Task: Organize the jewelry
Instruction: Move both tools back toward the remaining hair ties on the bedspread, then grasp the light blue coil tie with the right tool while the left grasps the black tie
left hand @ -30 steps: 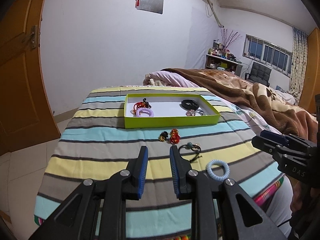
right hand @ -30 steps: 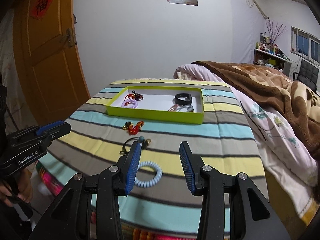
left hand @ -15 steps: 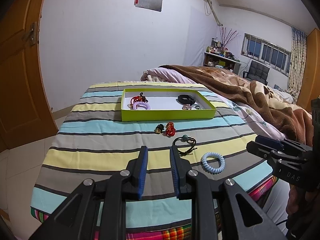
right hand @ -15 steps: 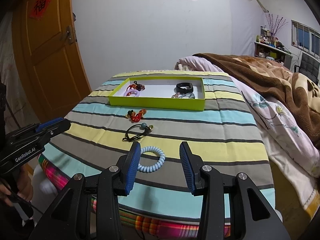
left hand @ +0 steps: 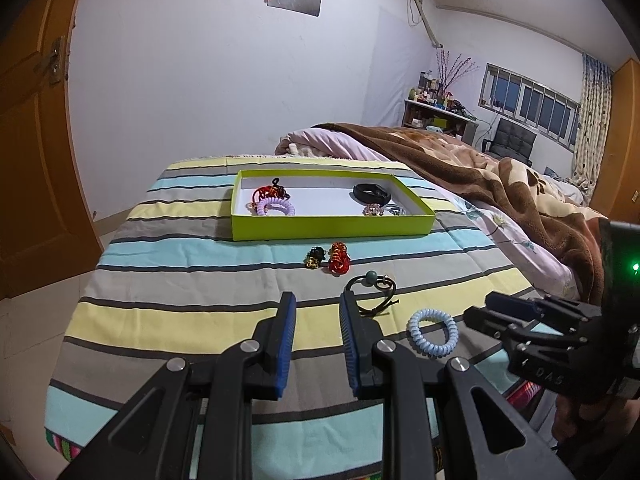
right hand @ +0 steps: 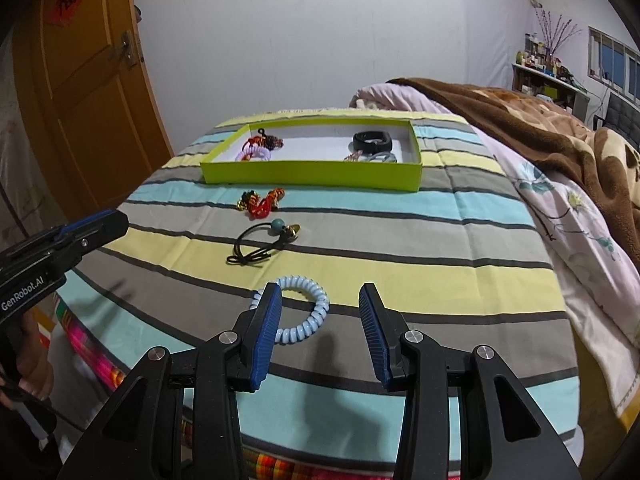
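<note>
Jewelry pieces lie in two groups on the striped cloth-covered table: several already inside the shallow lime-green cardboard tray, three loose in front of it. Within the tray sit a lilac spiral hair tie with a red-and-black knotted charm at the left end, and a black wristband with small metallic pieces at the right, which suggests sorting by type. Outside, a red-and-gold beaded charm rests near the tray wall, a black cord bracelet with a teal bead lies nearer, and a pale blue coiled plastic hair tie lies nearest. The right gripper hovers with jaws wide; one finger overlaps the coil, likely lining up a grasp. The left gripper waits with jaws narrowly parted, empty, beside the cord bracelet.
</note>
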`<state>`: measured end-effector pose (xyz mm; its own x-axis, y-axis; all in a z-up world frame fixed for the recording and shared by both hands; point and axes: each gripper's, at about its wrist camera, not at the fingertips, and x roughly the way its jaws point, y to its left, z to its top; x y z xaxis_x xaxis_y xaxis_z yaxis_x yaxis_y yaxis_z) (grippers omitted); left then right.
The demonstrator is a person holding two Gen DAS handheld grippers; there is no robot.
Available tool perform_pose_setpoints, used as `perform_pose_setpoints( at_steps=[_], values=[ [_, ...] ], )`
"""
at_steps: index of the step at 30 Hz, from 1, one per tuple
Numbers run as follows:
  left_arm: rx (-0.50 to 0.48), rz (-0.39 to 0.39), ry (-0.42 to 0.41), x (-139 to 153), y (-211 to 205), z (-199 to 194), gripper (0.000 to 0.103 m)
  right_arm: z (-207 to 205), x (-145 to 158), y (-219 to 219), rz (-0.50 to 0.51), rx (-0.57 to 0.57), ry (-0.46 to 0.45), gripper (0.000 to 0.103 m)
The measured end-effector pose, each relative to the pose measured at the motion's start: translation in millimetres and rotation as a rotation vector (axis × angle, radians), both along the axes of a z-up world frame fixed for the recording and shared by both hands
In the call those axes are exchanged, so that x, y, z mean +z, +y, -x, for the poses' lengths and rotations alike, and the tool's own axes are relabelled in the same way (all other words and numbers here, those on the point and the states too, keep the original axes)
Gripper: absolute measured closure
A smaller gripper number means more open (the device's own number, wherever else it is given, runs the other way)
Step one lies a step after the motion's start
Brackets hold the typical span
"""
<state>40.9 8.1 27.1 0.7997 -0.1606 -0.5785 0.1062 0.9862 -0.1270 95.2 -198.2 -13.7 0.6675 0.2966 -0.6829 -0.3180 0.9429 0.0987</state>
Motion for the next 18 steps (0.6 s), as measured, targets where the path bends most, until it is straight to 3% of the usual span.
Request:
perform_pose_setpoints(
  at_steps=[3,15,18],
  values=[
    [-0.009,0.004,0.011,-4.2,-2.0,-7.0,0.08,-4.8,-7.5,5.3,0.012,0.008,0.016,0.063],
    [-0.069,0.013,0.067,-21.9,-19.4,-42.3,0.08,-20.2,-28.9,16.7,0.083,0.025,0.06,0.091],
    [-0.085,0.026,0.093,-28.3,-24.0,-52.7,0.08,-22.8,-28.6,16.0,0.091,0.027,0.055,0.093]
  ],
)
